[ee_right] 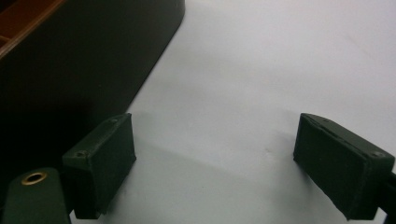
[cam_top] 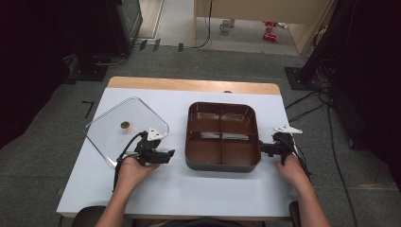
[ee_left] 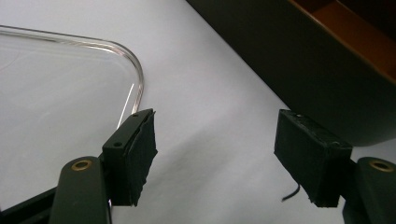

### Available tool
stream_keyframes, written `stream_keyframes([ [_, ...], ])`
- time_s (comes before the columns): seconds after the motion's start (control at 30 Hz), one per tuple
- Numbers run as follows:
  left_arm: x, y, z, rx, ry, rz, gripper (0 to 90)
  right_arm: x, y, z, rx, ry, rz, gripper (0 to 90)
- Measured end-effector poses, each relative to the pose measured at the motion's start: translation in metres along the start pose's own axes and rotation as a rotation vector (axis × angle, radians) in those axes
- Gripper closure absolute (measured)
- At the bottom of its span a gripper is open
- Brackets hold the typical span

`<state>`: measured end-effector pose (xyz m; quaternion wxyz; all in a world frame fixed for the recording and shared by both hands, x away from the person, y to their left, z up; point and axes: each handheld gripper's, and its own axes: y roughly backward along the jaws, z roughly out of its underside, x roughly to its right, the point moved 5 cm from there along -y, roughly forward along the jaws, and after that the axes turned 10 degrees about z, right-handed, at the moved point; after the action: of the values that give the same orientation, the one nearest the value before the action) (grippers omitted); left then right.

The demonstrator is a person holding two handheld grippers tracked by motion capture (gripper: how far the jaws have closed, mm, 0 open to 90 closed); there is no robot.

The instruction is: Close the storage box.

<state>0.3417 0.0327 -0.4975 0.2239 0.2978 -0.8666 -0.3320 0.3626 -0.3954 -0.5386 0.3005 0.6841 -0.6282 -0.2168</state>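
White table (cam_top: 189, 189) on grey carpet, dark room edges hard to make out. Brown 4-compartment tray (cam_top: 222, 163) at centre, empty; clear lid (cam_top: 108, 127) lying flat to its left, near corner cut off behind left gripper (cam_top: 163, 156). Jaws there parted, nothing between, beside lid's rounded corner. Right gripper (cam_top: 264, 148) by tray's right wall, jaws wide, gripping nothing.

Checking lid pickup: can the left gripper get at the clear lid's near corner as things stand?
Probably yes. The left gripper sits right beside the clear lid, jaws apart and empty, with bare tabletop between them and the lid's rounded corner. The brown tray lies on its other side, out of the way.
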Motion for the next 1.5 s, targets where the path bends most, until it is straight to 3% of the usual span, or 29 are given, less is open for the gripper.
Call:
stream_keyframes([
  [0.3,-0.017,0.003,-0.009,0.033,0.012,0.009,29.4,0.000,0.000,0.000,0.000,0.000,0.000,12.2],
  [0.73,-0.044,0.009,-0.020,0.035,0.052,0.007,31.9,0.000,0.000,0.000,0.000,0.000,0.000,12.2],
  [1.07,-0.066,0.014,-0.024,0.020,0.047,-0.058,34.8,0.000,0.000,0.000,0.000,0.000,0.000,12.2],
  [1.2,-0.083,0.022,-0.029,0.052,0.071,-0.085,34.8,0.000,0.000,0.000,0.000,0.001,0.000,12.2],
  [1.5,-0.114,0.040,-0.023,0.061,0.126,-0.159,34.2,0.000,0.000,0.000,0.000,0.001,0.000,12.2],
])
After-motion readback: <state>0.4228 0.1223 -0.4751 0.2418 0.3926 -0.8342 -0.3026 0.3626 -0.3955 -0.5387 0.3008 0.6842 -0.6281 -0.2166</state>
